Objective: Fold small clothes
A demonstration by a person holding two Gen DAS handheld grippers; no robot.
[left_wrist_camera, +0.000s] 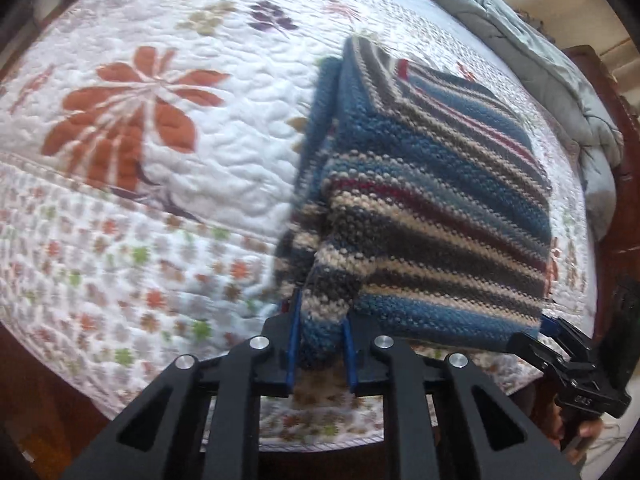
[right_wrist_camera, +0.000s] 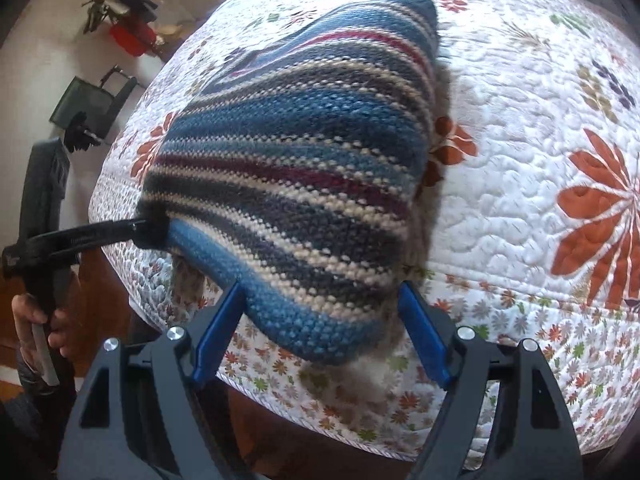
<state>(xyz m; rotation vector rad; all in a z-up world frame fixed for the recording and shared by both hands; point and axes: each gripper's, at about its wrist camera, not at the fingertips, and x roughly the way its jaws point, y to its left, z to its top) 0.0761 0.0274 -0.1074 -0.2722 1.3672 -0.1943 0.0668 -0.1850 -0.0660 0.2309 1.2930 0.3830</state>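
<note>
White quilted bedspread (left_wrist_camera: 168, 168) with orange flowers and a border of tiny blossoms covers the bed — that's our stage, dark wood floor showing below its edge. Far left in the right wrist view, a hand (right_wrist_camera: 38, 322) grips the handle of the left gripper (right_wrist_camera: 150, 228), whose black fingers reach across and bite into the corner of the knitted blue, grey, cream and maroon striped garment (right_wrist_camera: 296, 168). From the left wrist camera you see it plainly: the left gripper's blue pads (left_wrist_camera: 294, 344) are clenched on a bunched fold of the knit, lifted a little off the quilt.

Moving right — the garment lies folded near the bed's front edge, stripes running across it, its thick blue hem hanging between the right gripper's (right_wrist_camera: 320, 344) blue-padded jaws. Those jaws stand wide, one pad either side of the hem, not pressing it. In the left wrist view that gripper (left_wrist_camera: 548, 328) sits at the garment's right corner. Beyond, a crumpled grey-blue duvet (left_wrist_camera: 532, 40) lies along the bed's far side.
</note>
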